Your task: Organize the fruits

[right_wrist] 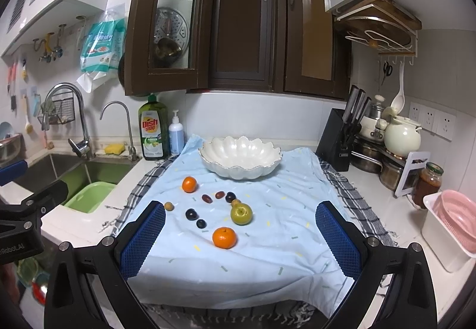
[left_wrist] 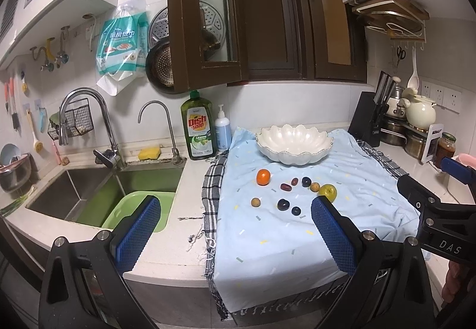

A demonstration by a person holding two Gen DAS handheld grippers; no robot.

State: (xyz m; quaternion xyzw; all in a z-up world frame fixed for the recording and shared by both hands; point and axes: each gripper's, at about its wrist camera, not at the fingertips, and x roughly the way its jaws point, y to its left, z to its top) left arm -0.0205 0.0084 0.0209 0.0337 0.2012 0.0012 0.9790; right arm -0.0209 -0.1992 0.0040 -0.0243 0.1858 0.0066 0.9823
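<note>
Both fisheye views look forward along their own blue fingers, from above the near edge of the desk toward the back wall. The left wrist view sits further left, over the sink point(left_wrist: 104, 189). The right wrist view sits further right, taking in the pink basket point(right_wrist: 455, 216). Both share the blue cloth point(left_wrist: 282, 236), white bowl point(right_wrist: 240, 157) and scattered fruit, at middling range.

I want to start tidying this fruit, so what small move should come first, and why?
Probably lower the right gripper onto the near orange. Both grippers are open and hold nothing, the white bowl looks empty, all the fruit lies loose on the blue cloth, and that orange sits nearest, between the right fingers.
</note>
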